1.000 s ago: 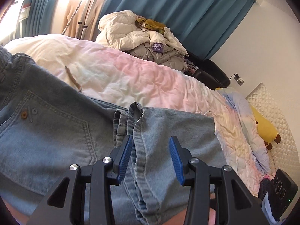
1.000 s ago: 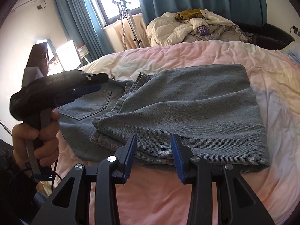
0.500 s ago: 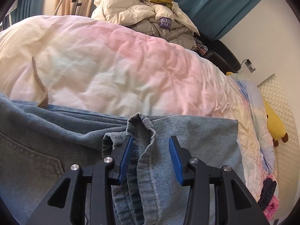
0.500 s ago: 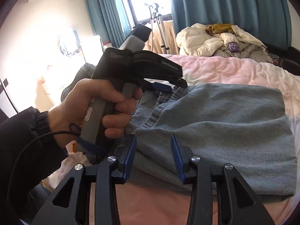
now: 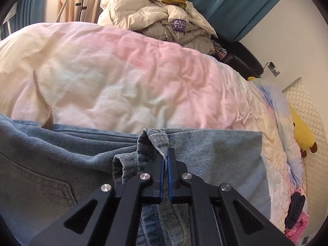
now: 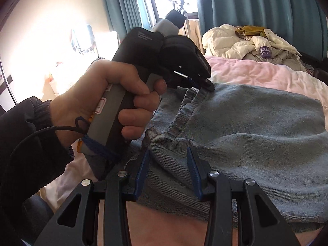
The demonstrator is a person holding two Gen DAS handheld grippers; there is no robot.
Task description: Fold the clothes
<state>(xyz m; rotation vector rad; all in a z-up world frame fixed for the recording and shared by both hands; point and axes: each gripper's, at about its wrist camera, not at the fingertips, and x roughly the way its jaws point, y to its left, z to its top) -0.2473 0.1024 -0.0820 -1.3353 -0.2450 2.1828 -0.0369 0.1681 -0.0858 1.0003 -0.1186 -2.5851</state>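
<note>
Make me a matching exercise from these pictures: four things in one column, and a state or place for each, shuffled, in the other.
Things:
1. left claw
2. right claw
3. cream jacket pile
4. yellow plush toy

States or places:
A. open, denim between the pads but not pinched
B. beyond the far edge of the bed, by the teal curtain
C. shut on the jeans hem
D. lying by the white quilted headboard

Pairs: 1-C, 2-A, 3-B, 4-D
</note>
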